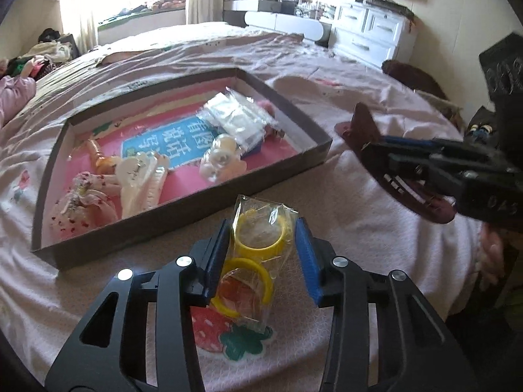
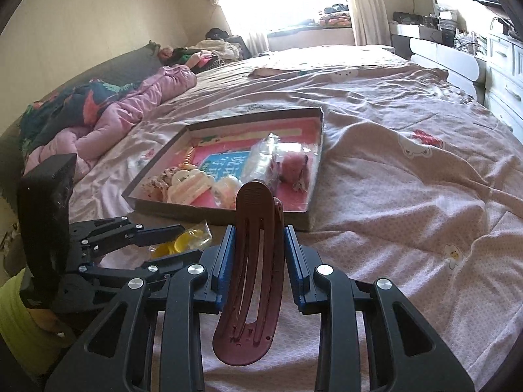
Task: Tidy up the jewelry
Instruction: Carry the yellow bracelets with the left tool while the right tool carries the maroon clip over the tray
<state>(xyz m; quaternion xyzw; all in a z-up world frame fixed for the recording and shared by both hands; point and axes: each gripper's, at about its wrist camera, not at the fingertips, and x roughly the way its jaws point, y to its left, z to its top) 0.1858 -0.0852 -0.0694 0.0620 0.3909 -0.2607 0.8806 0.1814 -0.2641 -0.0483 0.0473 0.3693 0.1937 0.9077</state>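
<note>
The bed (image 2: 392, 170) carries a shallow box (image 1: 287, 166) that already holds hair clips, a bagged item and other accessories; it lies ahead of both grippers and slightly to the left, with its near wall facing them. The right gripper (image 2: 256, 261) is raised above the bed, and its jaws are closed about the middle of a maroon clip (image 2: 251, 261). The long axis of the clip runs along the fingers, rounded tip forward toward the box, rear end overhanging toward the camera. In the left view, the clip (image 1: 376, 150) is just right of the box's near right corner. The left gripper (image 1: 261, 254) is low over the bed, jaws partly open and straddling a bag (image 1: 258, 254) of yellow rings without visibly clamping it. The long axis of the bag also points toward the box wall. Judged from this, the right hand is the better placed for the next deposit.
</note>
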